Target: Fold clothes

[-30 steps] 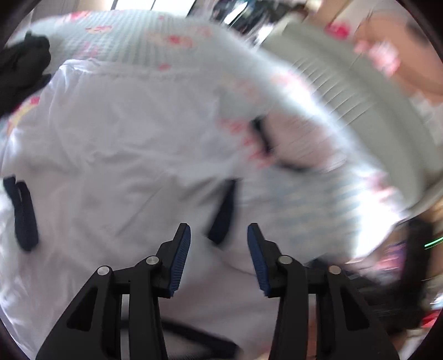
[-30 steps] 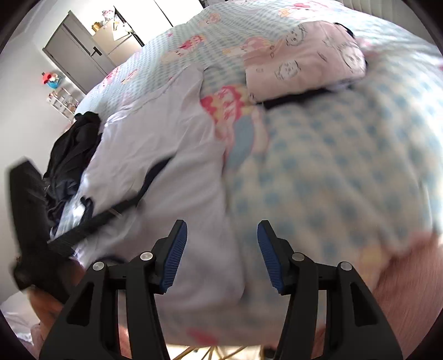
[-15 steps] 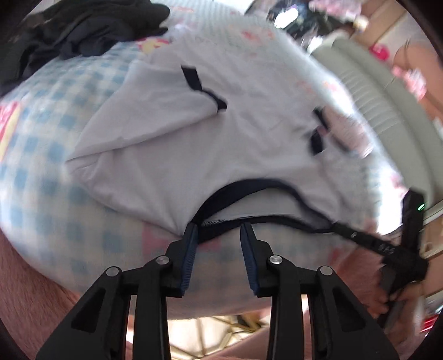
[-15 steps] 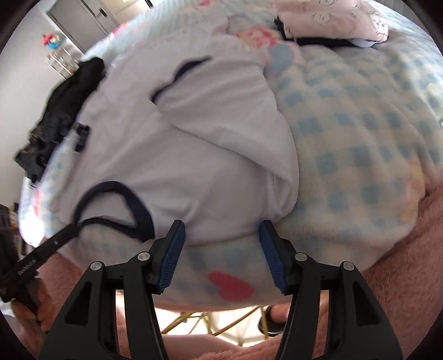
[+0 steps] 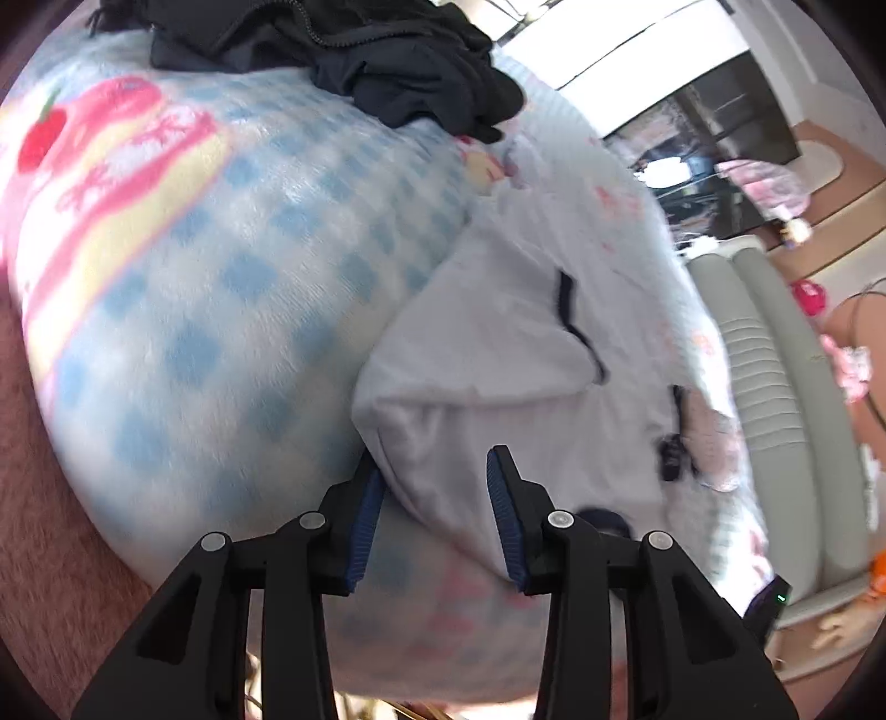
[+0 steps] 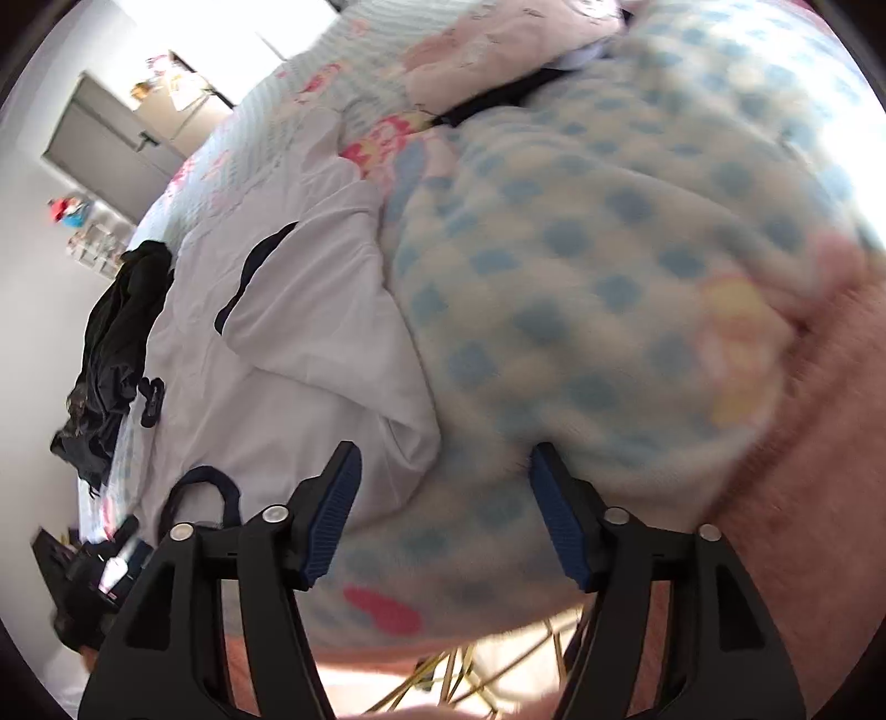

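A white garment with dark navy trim (image 5: 498, 354) lies spread on the blue-checked blanket (image 5: 210, 310), both sleeves folded inward. My left gripper (image 5: 434, 482) is open, its jaws on either side of the garment's near left corner at the bed's edge. In the right wrist view the same garment (image 6: 288, 376) lies left of centre. My right gripper (image 6: 443, 476) is open, its jaws astride the garment's near right corner and the blanket (image 6: 609, 266). The navy collar loop (image 6: 205, 493) sits by the left finger.
A heap of black clothes (image 5: 343, 50) lies at the far left of the bed, also in the right wrist view (image 6: 111, 354). A folded pink printed garment (image 6: 498, 50) lies at the far right. A padded grey headboard (image 5: 775, 387) stands beyond.
Both grippers have swung outward from the collar to the garment's near corners. The left gripper has opened wider. The right sleeve now lies folded inward.
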`<state>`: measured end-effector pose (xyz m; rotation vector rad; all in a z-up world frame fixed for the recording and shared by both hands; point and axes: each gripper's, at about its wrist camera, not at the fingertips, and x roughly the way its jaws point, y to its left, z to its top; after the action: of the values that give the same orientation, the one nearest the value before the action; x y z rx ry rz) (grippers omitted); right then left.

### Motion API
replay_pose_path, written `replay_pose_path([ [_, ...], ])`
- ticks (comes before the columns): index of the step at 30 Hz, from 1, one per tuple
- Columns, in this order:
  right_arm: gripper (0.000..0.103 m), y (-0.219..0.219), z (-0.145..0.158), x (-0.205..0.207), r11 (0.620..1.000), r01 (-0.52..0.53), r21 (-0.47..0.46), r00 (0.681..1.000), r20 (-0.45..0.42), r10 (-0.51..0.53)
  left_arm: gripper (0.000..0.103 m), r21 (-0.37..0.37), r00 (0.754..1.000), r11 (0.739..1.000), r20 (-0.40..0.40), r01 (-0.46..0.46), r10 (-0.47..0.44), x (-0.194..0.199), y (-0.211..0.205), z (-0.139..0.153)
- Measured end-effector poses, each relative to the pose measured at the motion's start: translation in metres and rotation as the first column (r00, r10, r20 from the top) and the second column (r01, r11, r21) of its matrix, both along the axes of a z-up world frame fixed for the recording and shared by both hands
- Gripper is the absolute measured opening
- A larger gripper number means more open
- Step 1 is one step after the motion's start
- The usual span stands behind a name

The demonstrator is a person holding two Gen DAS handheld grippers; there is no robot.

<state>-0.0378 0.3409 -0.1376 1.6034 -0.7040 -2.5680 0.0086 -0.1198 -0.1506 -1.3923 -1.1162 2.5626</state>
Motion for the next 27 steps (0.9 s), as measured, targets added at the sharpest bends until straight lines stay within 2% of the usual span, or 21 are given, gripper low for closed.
replay_pose_path([
  [2, 0.065, -0.009, -0.006, -0.009, 0.999, -0.014, 0.034, 1.000, -0.011, 0.014, 0.036, -0.025, 1.000, 1.000, 0.002, -0.010, 0.010, -0.002, -0.001, -0.001],
  [5, 0.055, -0.012, 0.008, -0.005, 0.999, -0.015, 0.052, 0.994, -0.105, 0.020, 0.036, -0.039, 1.000, 0.999, -0.027, -0.015, 0.014, 0.010, -0.011, 0.002],
  [8, 0.055, -0.014, 0.002, -0.009, 0.999, -0.051, 0.002, 0.994, -0.101, 0.051, 0.036, 0.057, 0.998, 0.998, -0.056, 0.021, -0.018, 0.016, -0.024, -0.004],
  [10, 0.055, -0.011, 0.000, -0.011, 0.999, -0.037, -0.034, 0.994, -0.101, 0.034, 0.036, 0.114, 0.994, 0.990, -0.083, 0.079, -0.070, 0.010, -0.023, -0.006],
  [12, 0.057, -0.008, -0.002, -0.013, 0.997, -0.024, -0.070, 0.995, -0.100, 0.017, 0.036, 0.110, 0.988, 0.988, -0.121, 0.111, -0.097, 0.006, -0.017, -0.001],
  [14, 0.056, -0.005, -0.005, -0.015, 0.994, -0.010, -0.105, 0.995, -0.099, 0.000, 0.036, 0.086, 0.986, 0.989, -0.121, 0.122, -0.111, -0.005, -0.015, 0.000],
  [17, 0.047, -0.002, -0.005, -0.017, 0.988, 0.000, -0.153, 0.994, -0.108, -0.017, 0.036, 0.100, 0.985, 0.987, -0.130, 0.129, -0.116, -0.016, -0.017, -0.002],
  [19, 0.045, -0.006, 0.004, -0.011, 0.989, -0.031, -0.144, 0.987, -0.163, 0.008, 0.038, 0.142, 0.988, 0.983, -0.112, 0.118, -0.103, -0.014, -0.020, -0.013],
  [21, 0.045, -0.011, -0.001, -0.008, 0.994, -0.029, -0.101, 0.992, -0.129, 0.016, 0.038, 0.170, 0.991, 0.980, -0.098, 0.105, -0.089, -0.012, -0.019, -0.022],
  [24, 0.036, -0.005, -0.021, -0.012, 0.996, 0.043, -0.082, 0.998, -0.043, -0.047, 0.038, 0.131, 0.991, 0.985, -0.096, 0.110, -0.098, -0.010, -0.018, -0.018],
  [27, 0.035, -0.004, -0.018, -0.015, 0.997, 0.064, -0.040, 0.997, -0.037, -0.066, 0.036, -0.017, 0.994, 0.999, -0.101, 0.033, -0.035, -0.001, -0.027, -0.002],
])
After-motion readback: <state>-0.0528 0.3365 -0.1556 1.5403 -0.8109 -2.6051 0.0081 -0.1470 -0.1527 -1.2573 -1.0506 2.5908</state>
